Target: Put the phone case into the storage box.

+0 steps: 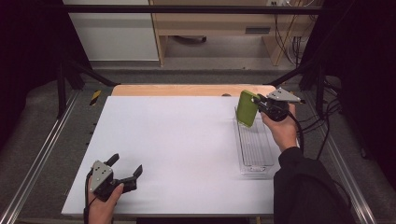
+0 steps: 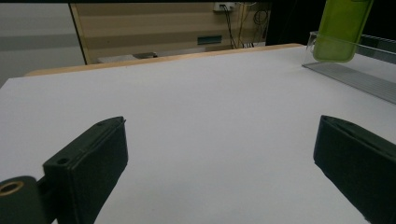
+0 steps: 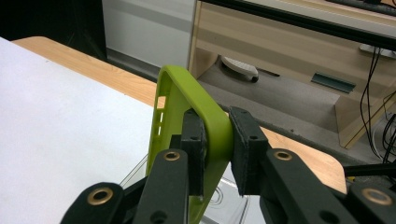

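A person seated at a white table (image 1: 177, 140) is holding a lime-green phone case (image 1: 247, 108) aloft with the right gripper (image 1: 259, 103), above the far end of a clear plastic tray (image 1: 254, 154) that is lying along the table's right side. The case is a soft-looking, matte shell with rounded corners and a raised rim; in the right gripper view, small cut-outs are showing along one edge of the phone case (image 3: 187, 116), and its hollow side is facing left in that view, towards the white tabletop. The right gripper (image 3: 218, 140) is clamping the case's side wall, one black pad pressing inside the shell and the other against its outer face. The case is hanging nearly upright, its long axis running up and down with a slight lean, the top end tipping towards the far edge of the table in the high view. In the left gripper view, the lower part of the phone case (image 2: 340, 30) is showing in front of the tray (image 2: 369, 70) wall, well across the table. The left gripper (image 1: 125, 167) is resting at the table's near left corner, its jaws standing wide apart with nothing between them, and the left gripper (image 2: 219, 154) is pointing across the bare white surface.
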The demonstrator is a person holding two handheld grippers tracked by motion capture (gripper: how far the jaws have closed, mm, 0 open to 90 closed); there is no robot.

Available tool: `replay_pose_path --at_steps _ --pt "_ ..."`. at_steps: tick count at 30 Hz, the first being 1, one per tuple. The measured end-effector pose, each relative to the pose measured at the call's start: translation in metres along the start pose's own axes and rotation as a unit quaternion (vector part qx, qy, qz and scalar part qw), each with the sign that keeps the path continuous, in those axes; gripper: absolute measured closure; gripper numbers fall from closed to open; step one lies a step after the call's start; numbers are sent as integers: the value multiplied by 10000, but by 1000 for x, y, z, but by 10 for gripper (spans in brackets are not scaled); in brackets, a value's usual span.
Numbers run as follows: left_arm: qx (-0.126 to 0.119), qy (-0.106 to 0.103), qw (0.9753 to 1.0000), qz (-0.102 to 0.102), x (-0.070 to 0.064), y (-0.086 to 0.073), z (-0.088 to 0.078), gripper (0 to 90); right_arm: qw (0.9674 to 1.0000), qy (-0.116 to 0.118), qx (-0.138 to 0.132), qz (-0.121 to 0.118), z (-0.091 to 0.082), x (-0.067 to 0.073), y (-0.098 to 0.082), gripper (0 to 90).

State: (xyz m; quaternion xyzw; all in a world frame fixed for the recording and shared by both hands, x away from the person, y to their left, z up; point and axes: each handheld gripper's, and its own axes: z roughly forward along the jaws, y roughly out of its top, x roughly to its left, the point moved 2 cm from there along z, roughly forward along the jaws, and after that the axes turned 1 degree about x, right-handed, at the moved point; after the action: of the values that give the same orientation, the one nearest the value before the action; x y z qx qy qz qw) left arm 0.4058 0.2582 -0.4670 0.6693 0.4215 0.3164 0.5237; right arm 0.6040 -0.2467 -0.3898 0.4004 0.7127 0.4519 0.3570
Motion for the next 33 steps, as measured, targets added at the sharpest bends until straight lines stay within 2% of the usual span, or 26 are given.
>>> replay_pose_path --at_steps 18,33 --pt "20 -4 10000 6 0 0 0 26 10000 -34 23 -26 6 0 -3 769" --pt "18 -16 10000 6 0 0 0 26 9998 -22 159 -69 13 1 -7 768"
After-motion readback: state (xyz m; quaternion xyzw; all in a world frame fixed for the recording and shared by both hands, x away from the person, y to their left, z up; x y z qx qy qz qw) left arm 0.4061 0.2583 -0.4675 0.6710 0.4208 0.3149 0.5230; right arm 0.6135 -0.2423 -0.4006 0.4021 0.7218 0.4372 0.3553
